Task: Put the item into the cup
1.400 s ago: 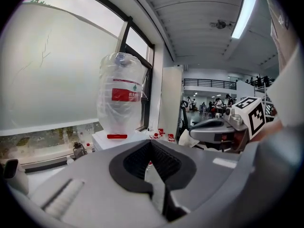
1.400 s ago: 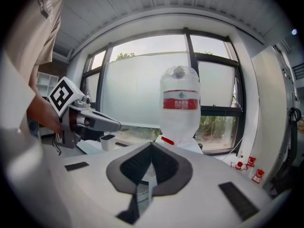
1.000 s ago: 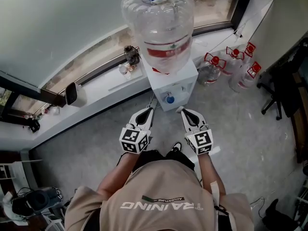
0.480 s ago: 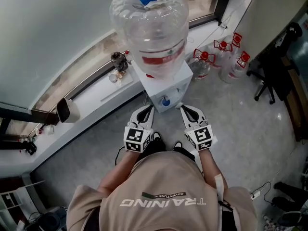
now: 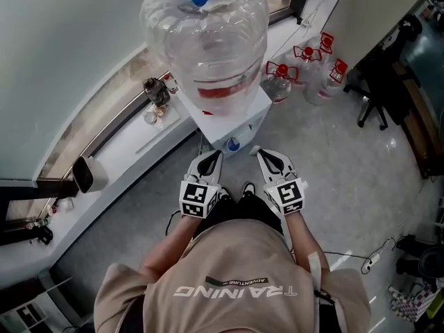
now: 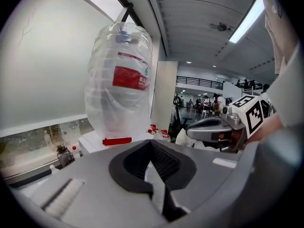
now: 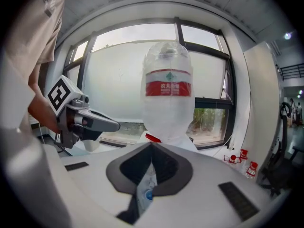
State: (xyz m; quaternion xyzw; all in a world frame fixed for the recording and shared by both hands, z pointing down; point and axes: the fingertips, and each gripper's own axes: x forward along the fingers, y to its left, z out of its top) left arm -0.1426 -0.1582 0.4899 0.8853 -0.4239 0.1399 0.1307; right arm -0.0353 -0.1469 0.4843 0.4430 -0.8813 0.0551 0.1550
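I stand facing a white water dispenser (image 5: 239,120) with a big clear bottle (image 5: 208,40) on top and a blue tap (image 5: 233,144) on its front. My left gripper (image 5: 212,154) and right gripper (image 5: 261,152) are held side by side just short of the tap, both shut with nothing in them. In the left gripper view the bottle (image 6: 121,80) rises ahead and the right gripper (image 6: 213,129) shows at the right. The right gripper view shows the bottle (image 7: 167,94) and the left gripper (image 7: 90,122). A white cup-like container (image 5: 89,175) sits on the sill at the left.
A long white windowsill (image 5: 132,141) runs behind the dispenser, with a dark jar (image 5: 155,92) on it. Spare jugs with red caps (image 5: 305,75) stand on the floor at the right, beyond them an office chair (image 5: 378,82). A power strip (image 5: 374,259) lies on the floor.
The head view has swung, so the dispenser and sill sit further left and up in frame. Both grippers keep their side-by-side pose before the tap and stay shut.
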